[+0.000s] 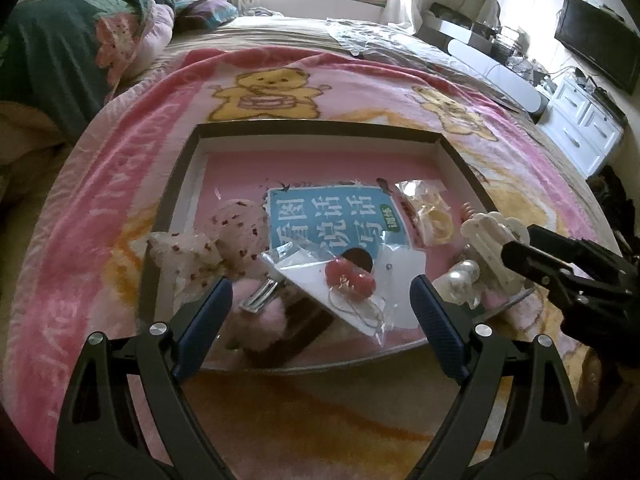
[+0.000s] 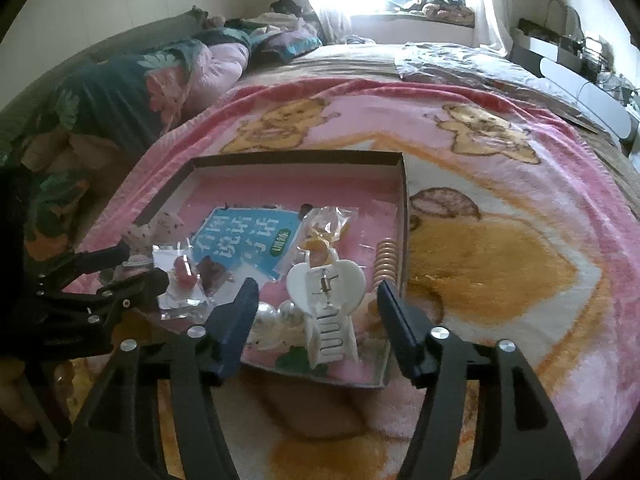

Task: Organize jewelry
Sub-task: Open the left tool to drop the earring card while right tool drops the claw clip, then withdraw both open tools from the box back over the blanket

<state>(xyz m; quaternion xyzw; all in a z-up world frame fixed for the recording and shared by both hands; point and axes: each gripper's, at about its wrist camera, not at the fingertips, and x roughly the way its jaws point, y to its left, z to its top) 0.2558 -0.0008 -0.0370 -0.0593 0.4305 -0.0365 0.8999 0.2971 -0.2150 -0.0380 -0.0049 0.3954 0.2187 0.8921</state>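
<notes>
A shallow dark-rimmed box with a pink floor lies on the blanket and holds the jewelry. My left gripper is open over its near edge, above a clear bag of red beads. To the left of that bag lie a silver hair clip and a lace scrunchie. My right gripper is open, with a white claw clip lying between its fingers, untouched by the pads. Pearls sit beside the clip. A coiled band and a bagged yellow piece lie behind it.
The box rests on a pink bear-print blanket spread over a bed. Rumpled bedding is piled at the far left. A white dresser and a wall screen stand to the right. A blue printed card lies in the box.
</notes>
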